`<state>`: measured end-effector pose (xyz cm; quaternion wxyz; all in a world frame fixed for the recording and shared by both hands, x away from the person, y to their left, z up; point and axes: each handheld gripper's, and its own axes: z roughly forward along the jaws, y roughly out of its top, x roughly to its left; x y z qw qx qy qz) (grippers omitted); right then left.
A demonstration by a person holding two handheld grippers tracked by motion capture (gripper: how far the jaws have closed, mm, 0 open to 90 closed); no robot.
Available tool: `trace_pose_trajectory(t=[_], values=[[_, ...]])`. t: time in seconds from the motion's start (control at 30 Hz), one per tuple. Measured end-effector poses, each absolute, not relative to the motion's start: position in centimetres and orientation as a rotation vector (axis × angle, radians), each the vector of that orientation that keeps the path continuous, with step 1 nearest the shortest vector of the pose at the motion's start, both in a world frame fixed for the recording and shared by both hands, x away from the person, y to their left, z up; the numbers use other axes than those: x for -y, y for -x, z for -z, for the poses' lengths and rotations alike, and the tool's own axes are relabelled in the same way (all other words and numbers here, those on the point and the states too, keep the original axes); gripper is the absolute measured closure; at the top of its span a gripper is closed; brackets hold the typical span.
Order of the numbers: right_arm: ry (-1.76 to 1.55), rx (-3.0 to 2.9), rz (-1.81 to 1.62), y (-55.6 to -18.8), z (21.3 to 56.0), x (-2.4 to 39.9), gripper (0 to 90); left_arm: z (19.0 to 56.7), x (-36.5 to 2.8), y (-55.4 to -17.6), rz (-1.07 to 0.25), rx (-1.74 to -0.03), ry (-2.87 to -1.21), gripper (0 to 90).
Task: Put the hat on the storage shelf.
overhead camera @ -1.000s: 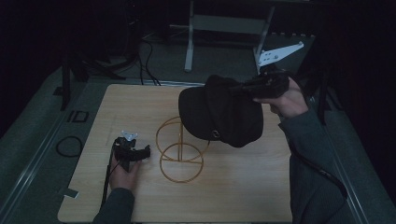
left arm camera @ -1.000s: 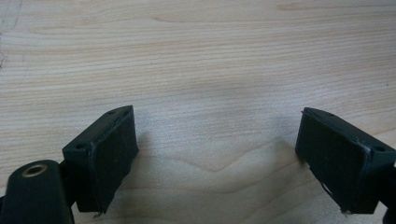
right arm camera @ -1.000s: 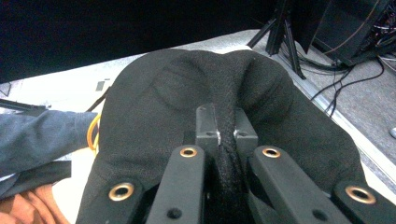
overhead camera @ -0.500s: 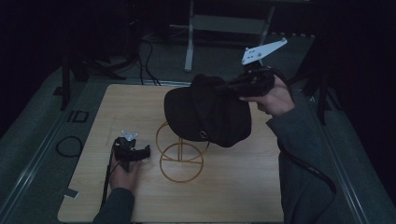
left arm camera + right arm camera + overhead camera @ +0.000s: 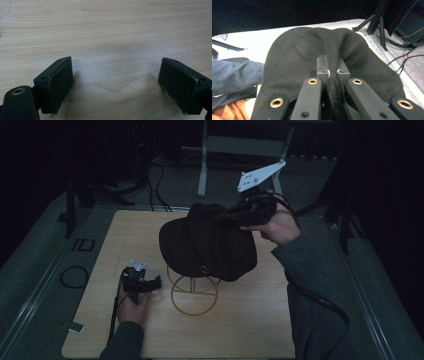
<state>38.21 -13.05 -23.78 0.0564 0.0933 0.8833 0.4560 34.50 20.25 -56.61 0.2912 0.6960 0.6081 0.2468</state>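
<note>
R gripper, fingers clamped on fabric fold of black cloth cap, holds it over gold wire stand. L gripper rests on light wooden desk, fingers wide apart, nothing between.

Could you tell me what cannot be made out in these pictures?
- High view: the top of the wire stand is hidden by the black cap.
- High view: whether the cap touches the stand is too dark to tell.
- Right gripper view: the right gripper and cap hide the stand.
</note>
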Motion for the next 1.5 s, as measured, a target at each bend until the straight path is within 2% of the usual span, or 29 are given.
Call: trace_pose_trajectory(t=[0.9, 1.5], values=[[-0.168, -2.773, -1.203, -37.4, 24.5, 7.0, 85.1, 56.6, -20.3, -34.5, -0.655, -1.621, -1.860, 12.3], [-0.156, -2.837, -1.071, -37.6, 26.5, 5.2, 83.4, 56.6, -20.3, -34.5, -0.653, -1.620, -1.862, 12.3]])
